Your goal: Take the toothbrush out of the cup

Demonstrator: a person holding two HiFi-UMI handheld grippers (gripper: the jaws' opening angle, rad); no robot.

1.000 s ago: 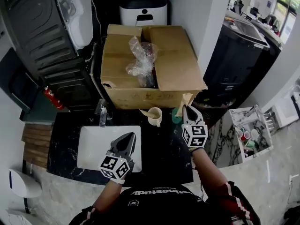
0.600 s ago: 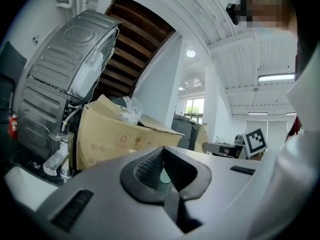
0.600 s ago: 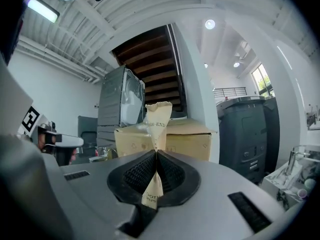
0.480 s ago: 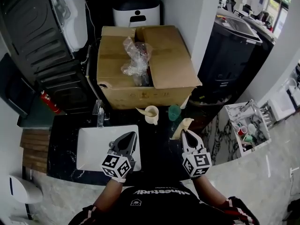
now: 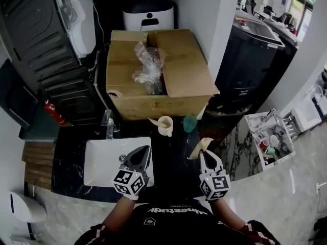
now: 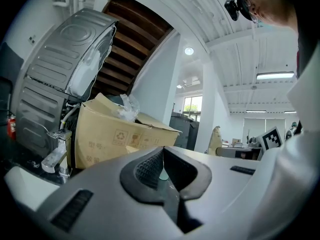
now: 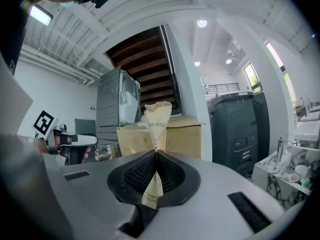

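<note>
**Desk:** What stays hidden?

**Photographer:** The toothbrush (image 7: 157, 118) itself. Only its tan paper sleeve shows, and the jaws cut the printed lettering off at both ends. In the head view the right gripper (image 5: 203, 152) covers the sleeve's lower end. A pale strip leans out of the cream cup (image 5: 166, 125); what it is cannot be told.

**Desk:** Where is the brush, and who has it?

**Photographer:** It is clear of both cups, over the dark counter (image 5: 173, 154) and nearer the person than the green cup (image 5: 190, 122). The right gripper view shows the right gripper (image 7: 156, 156) clenched on the sleeve, with paper standing above the ribbed pads and poking out below them. The left gripper (image 6: 162, 154) is pressed shut on nothing. The head view places it over the near edge of the white sink (image 5: 99, 162).

**Desk:** Textures?

**Photographer:** The pads are ribbed black rubber set in smooth grey shells. The sleeve is creased and its top is torn. Behind the cups, a brown cardboard box (image 5: 189, 70) stands open with crumpled clear plastic film (image 5: 148, 60) in it.
</note>
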